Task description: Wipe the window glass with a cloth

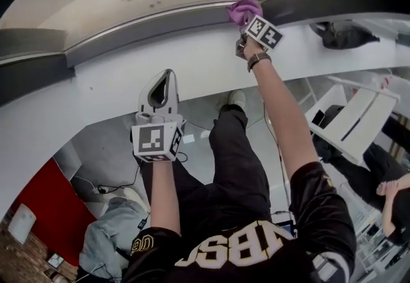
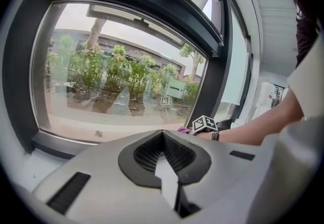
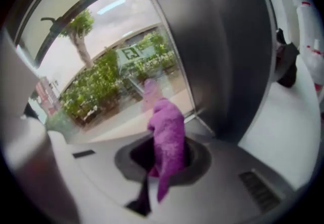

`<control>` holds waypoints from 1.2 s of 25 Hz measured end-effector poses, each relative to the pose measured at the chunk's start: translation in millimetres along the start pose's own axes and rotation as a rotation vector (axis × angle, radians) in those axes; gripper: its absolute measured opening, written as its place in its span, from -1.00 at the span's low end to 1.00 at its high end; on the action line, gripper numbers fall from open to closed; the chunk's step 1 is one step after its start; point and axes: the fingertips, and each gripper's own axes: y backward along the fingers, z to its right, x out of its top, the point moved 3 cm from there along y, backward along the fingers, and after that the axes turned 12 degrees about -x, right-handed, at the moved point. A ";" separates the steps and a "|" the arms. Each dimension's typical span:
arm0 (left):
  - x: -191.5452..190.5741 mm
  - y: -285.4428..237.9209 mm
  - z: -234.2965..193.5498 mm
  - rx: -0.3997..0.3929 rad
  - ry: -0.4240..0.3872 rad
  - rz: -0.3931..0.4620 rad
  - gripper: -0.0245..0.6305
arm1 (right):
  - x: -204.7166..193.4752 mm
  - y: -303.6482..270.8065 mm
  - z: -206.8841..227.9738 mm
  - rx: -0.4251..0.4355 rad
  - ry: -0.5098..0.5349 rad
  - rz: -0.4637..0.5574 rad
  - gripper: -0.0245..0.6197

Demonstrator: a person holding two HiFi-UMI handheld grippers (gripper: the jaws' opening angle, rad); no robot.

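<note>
One cloth point(image 3: 167, 134) is pinched in the right gripper point(image 1: 243, 24) at a lower corner of the glass point(image 2: 116, 66). The left gripper point(image 1: 165, 78) is closed on nothing, below the glass.

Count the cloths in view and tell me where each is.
1. The purple cloth is clamped in the right tongs, at the window glass's lower corner.

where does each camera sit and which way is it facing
Head view: on the person's head, looking steeply down at the white windowsill; it shows both forearms, the legs, the left gripper and the right gripper.
Left gripper view: rides on the left gripper, facing the window glass along its shut, empty jaws; the right forearm shows.
Right gripper view: rides on the right gripper, facing the glass's lower corner, jaws shut on the purple cloth.
Shared: the head and left gripper views both show the right gripper's marker cube and the cloth.
</note>
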 end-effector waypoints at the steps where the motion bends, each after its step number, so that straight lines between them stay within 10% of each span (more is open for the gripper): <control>1: -2.4 -6.6 9.9 -0.008 -0.003 -0.008 -0.87 | 5.3 0.8 9.6 0.001 -0.002 0.009 -0.81; 15: 72.4 9.0 83.7 0.217 0.002 0.030 -0.87 | 36.8 174.3 -35.9 0.406 0.051 0.007 -0.81; 24: 171.7 49.1 195.3 0.008 -0.088 0.090 -0.87 | 93.4 393.6 -63.0 0.520 0.302 0.185 -0.81; 30: 215.9 121.8 177.2 0.045 -0.250 0.117 -0.87 | 88.7 498.5 -106.7 0.457 0.348 0.444 -0.81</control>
